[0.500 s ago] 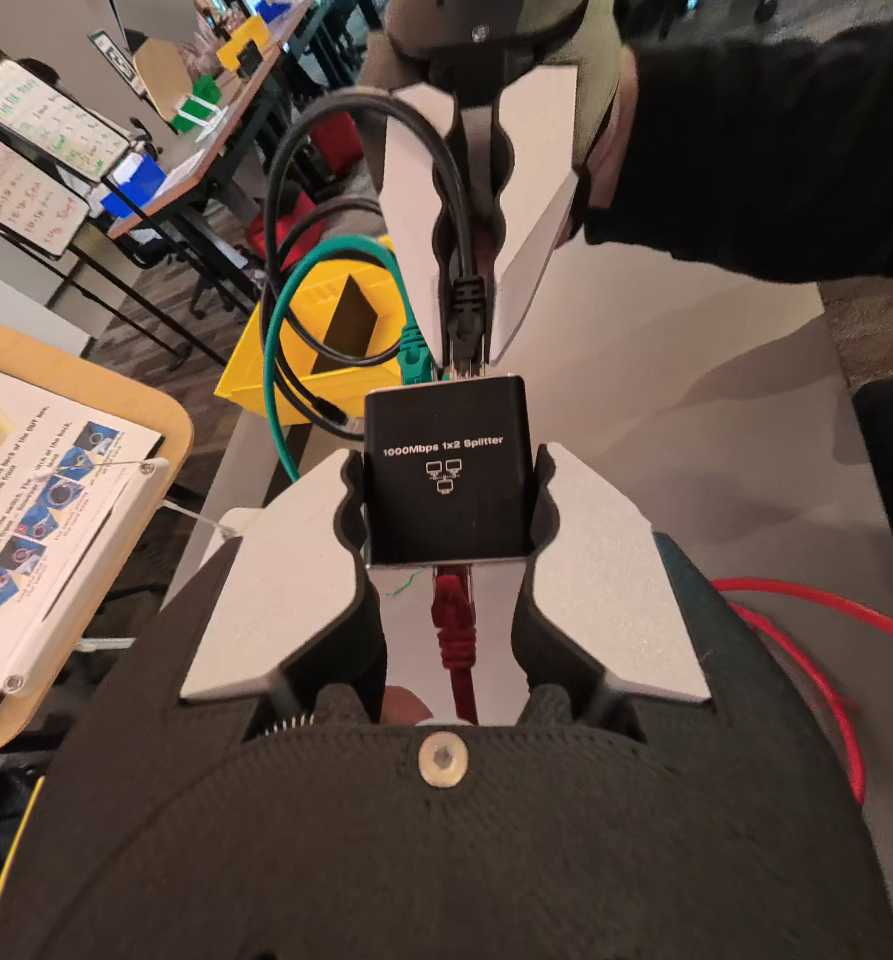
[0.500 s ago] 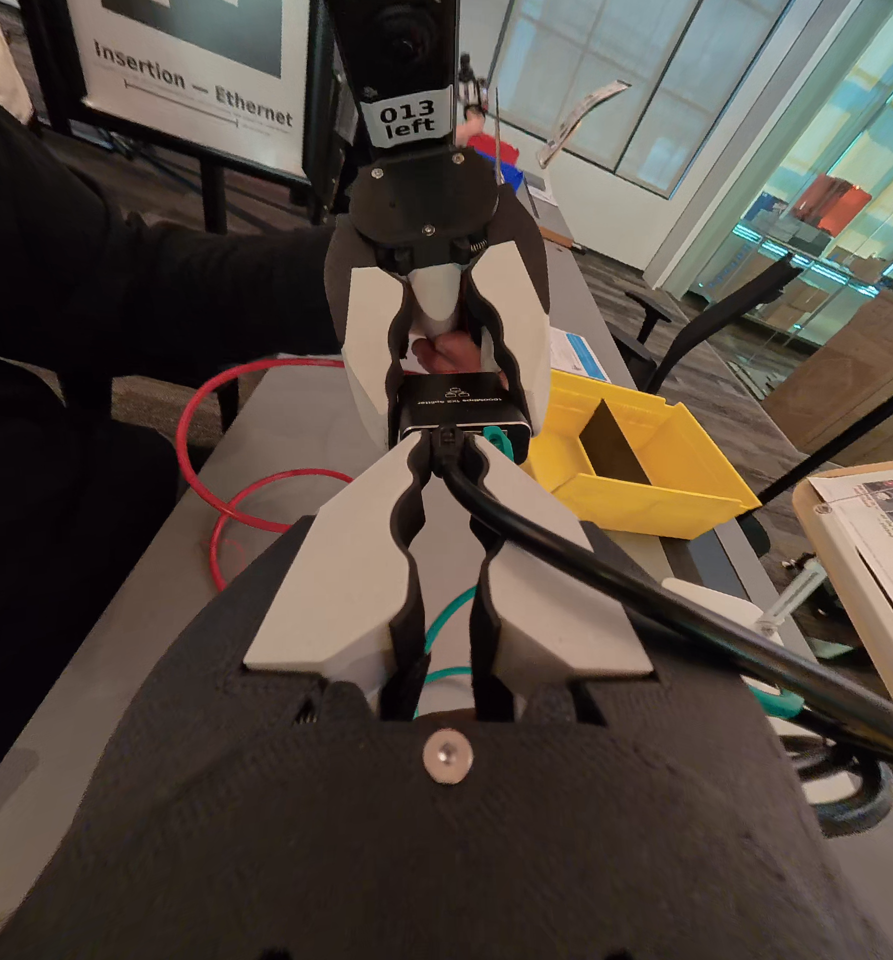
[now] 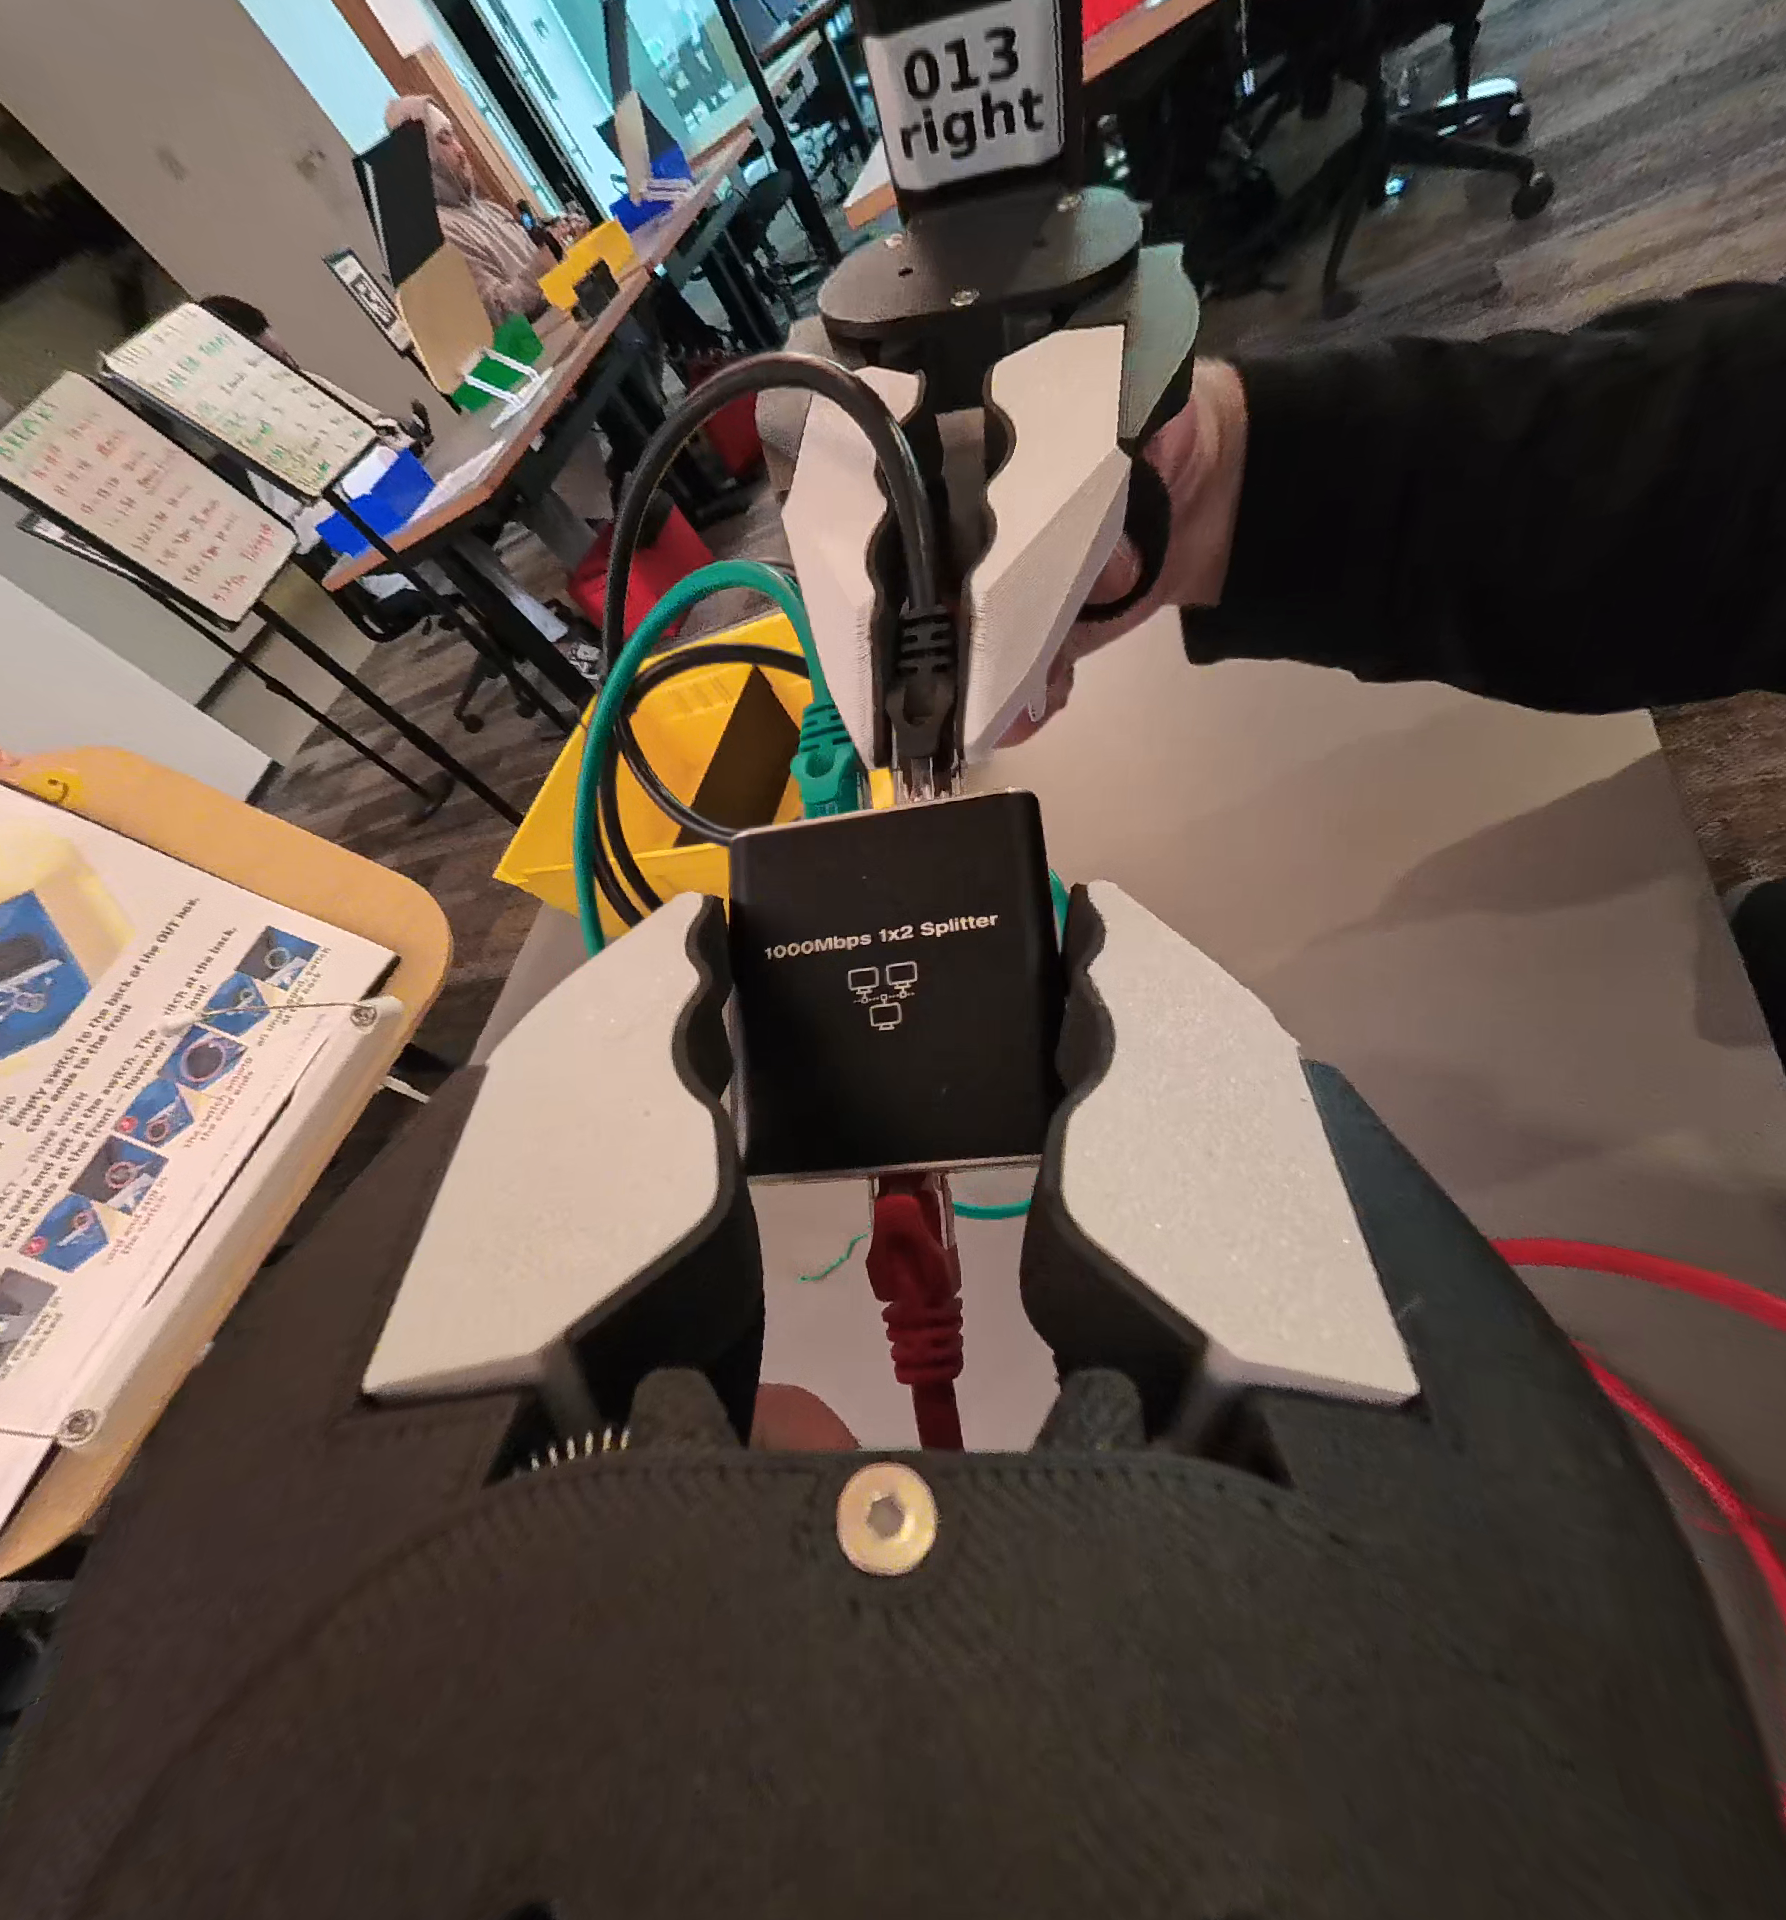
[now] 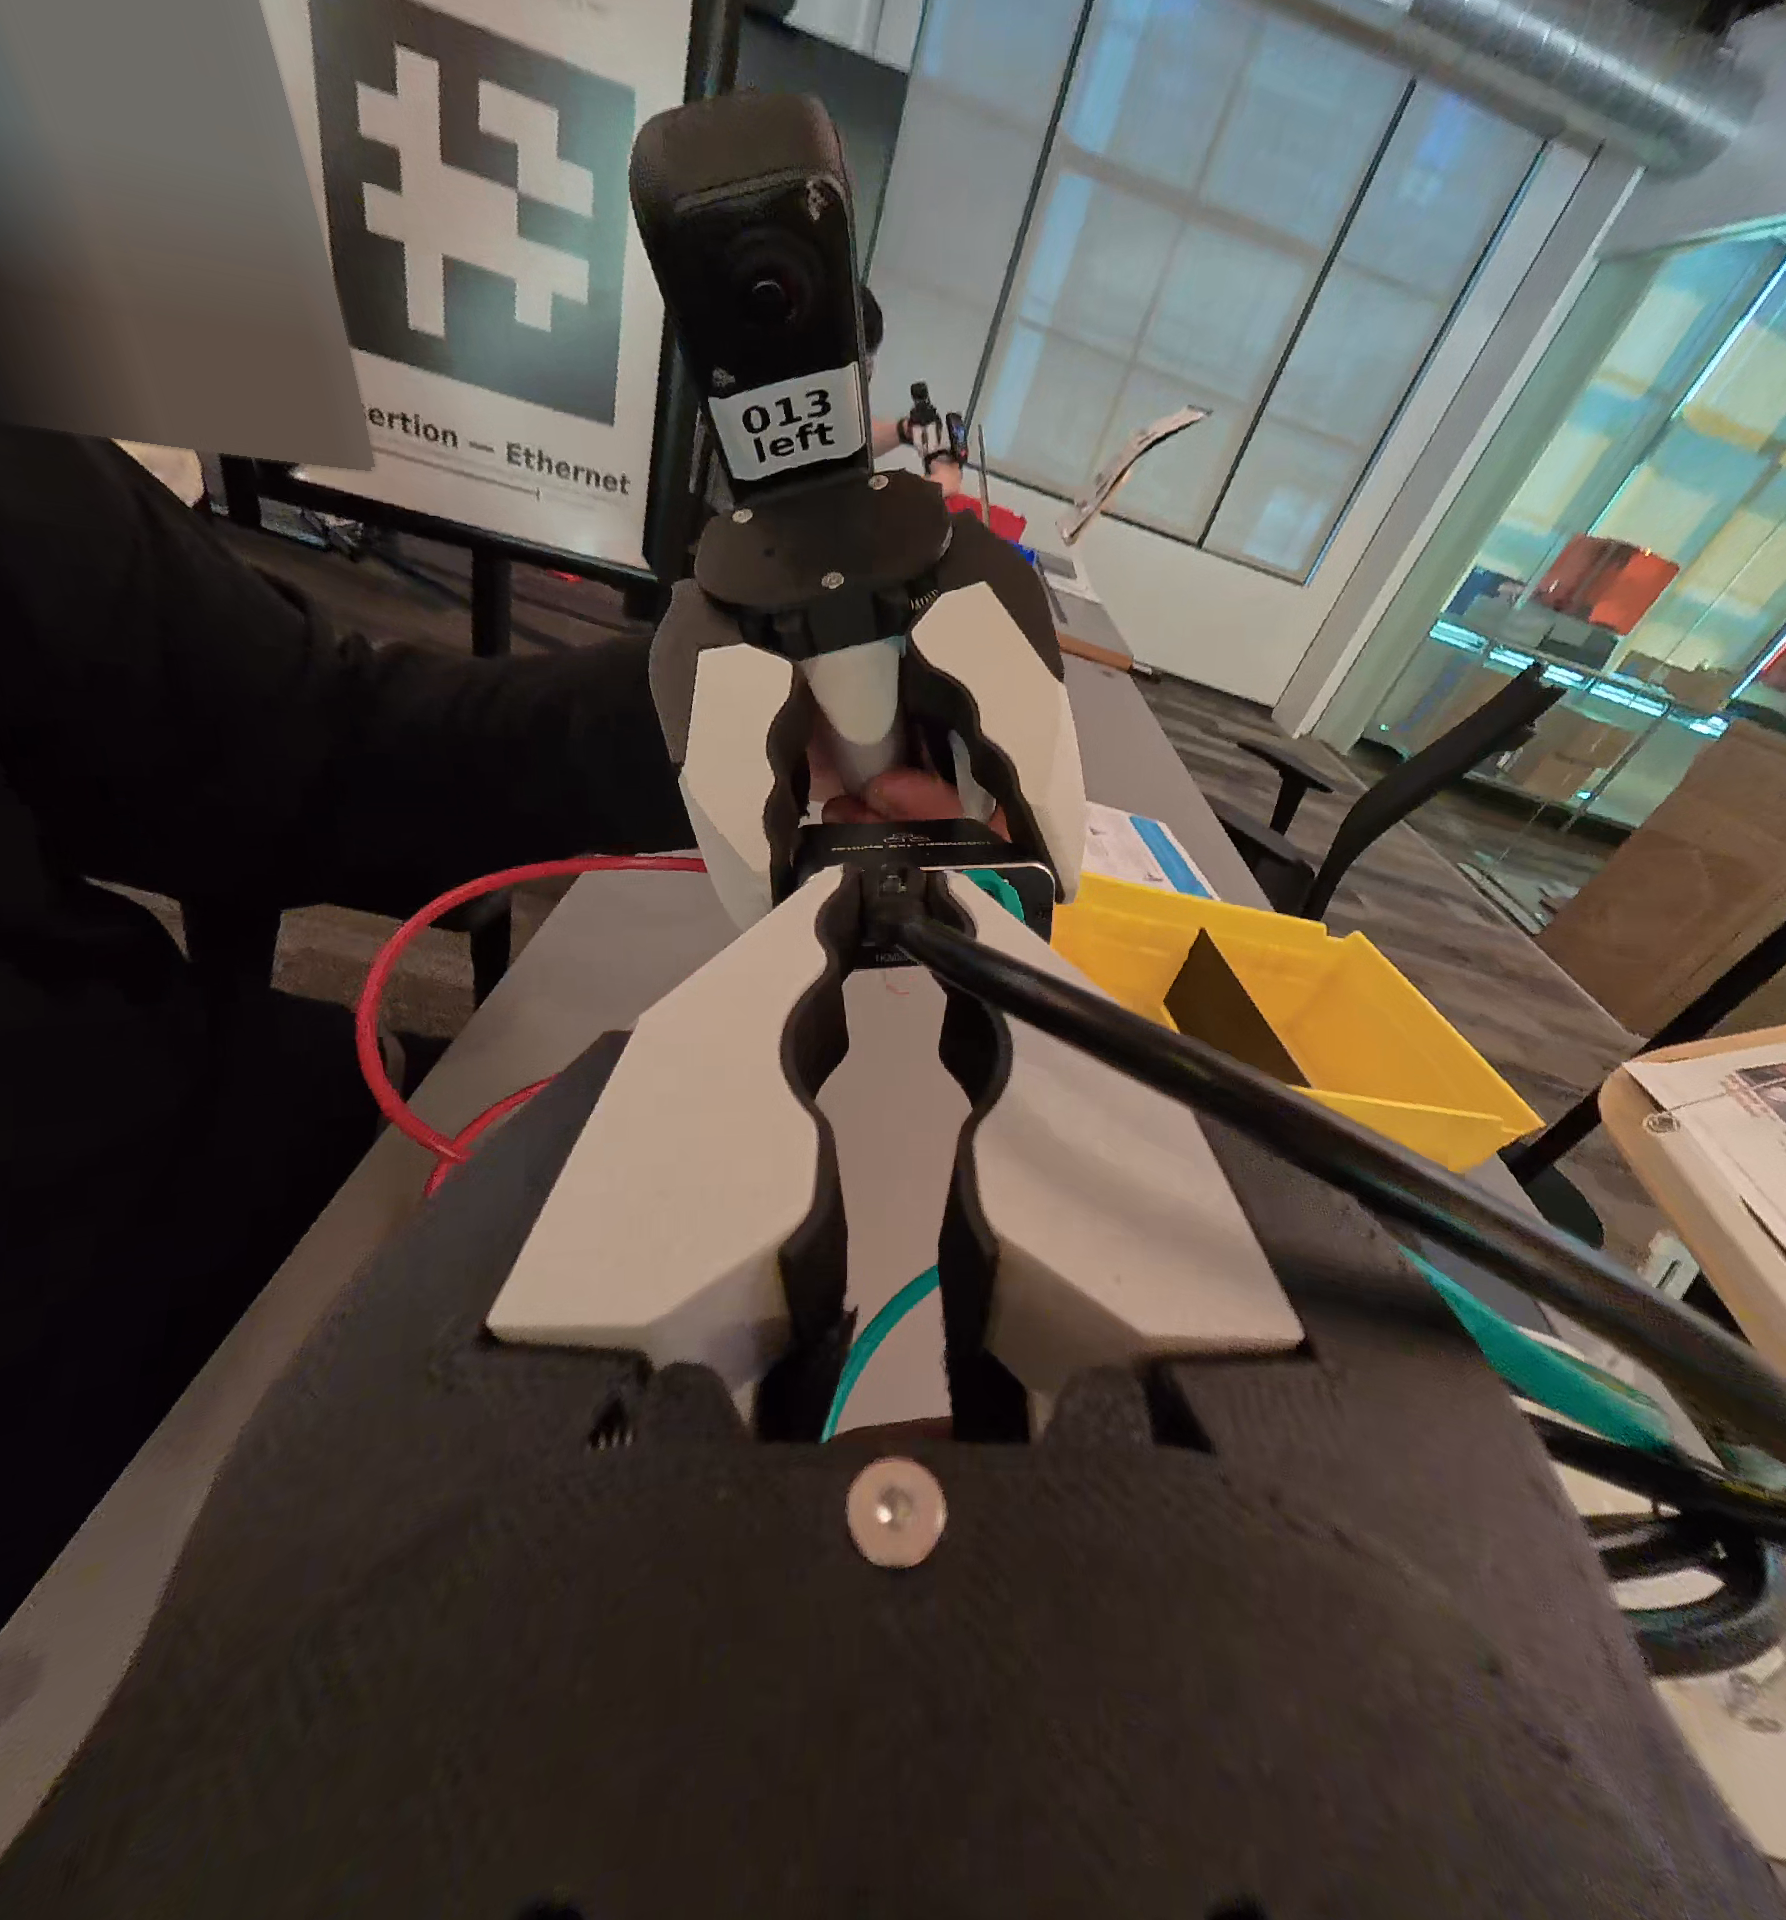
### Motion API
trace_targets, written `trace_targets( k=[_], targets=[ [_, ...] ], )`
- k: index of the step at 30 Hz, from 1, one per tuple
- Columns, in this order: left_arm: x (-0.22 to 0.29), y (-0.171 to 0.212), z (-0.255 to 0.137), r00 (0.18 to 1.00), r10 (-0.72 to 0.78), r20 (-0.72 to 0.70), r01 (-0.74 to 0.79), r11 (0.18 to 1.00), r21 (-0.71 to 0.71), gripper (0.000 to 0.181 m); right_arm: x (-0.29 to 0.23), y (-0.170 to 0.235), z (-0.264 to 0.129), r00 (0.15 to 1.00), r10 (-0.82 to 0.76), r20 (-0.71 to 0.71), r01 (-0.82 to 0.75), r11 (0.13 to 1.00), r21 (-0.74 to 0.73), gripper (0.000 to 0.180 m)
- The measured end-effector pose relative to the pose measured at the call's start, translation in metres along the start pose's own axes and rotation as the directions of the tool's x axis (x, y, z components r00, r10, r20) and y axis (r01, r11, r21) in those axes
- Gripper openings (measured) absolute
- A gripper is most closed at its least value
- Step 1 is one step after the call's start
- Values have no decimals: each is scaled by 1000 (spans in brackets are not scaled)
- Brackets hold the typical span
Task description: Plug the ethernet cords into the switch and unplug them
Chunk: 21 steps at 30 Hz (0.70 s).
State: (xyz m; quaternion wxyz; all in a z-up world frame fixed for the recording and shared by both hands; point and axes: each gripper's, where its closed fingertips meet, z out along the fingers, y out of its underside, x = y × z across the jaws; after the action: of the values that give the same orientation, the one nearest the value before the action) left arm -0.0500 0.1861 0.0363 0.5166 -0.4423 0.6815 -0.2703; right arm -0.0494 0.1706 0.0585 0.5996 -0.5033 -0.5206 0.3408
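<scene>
My left gripper [image 3: 894, 914] is shut on the black switch [image 3: 894, 997] and holds it by its sides above the grey table [image 3: 1284, 883]. A red cord [image 3: 915, 1309] is plugged into its near side. A green cord [image 3: 824, 764] is plugged into the far side. My right gripper [image 3: 925, 753] faces me, shut on the black cord's plug [image 3: 925, 665]. The plug's clear tip is at the far port beside the green one; how deep it sits is hidden. In the right wrist view my right gripper [image 4: 894, 894] pinches the black cord [image 4: 1284, 1122] at the switch [image 4: 920, 847].
A yellow bin [image 3: 660, 727] stands on the table behind the switch, with black and green cord loops over it. An instruction sheet on a wooden board [image 3: 141, 1091] lies at the left. The red cord loops on the table [image 4: 390, 987]. A black sleeve [image 3: 1491, 499] reaches in from the right. Left and right tips are no more than a few centimetres apart.
Both views have tilted up and show more of the room. The grips on the switch and the black plug are the same, and the plug stays at the port.
</scene>
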Motion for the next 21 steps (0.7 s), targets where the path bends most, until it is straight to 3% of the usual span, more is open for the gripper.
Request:
trace_targets(
  k=[7,13,16,21],
  targets=[
    [0,-1,3,1000,-13,9,13,1000,8,60,0,-3,-1,999,-42,-19,42,999,-23,10],
    [2,22,17,999,-47,-6,46,998,-48,61,3,15,0,999,-42,-27,39,995,-92,10],
    [1,35,22,998,-65,-3,64,994,-88,70,4,25,4,999,-33,-20,30,993,-115,10],
    [5,53,30,997,-72,-23,69,989,-131,62,7,38,5,1000,-10,-22,7,990,-138,10]
  ],
)
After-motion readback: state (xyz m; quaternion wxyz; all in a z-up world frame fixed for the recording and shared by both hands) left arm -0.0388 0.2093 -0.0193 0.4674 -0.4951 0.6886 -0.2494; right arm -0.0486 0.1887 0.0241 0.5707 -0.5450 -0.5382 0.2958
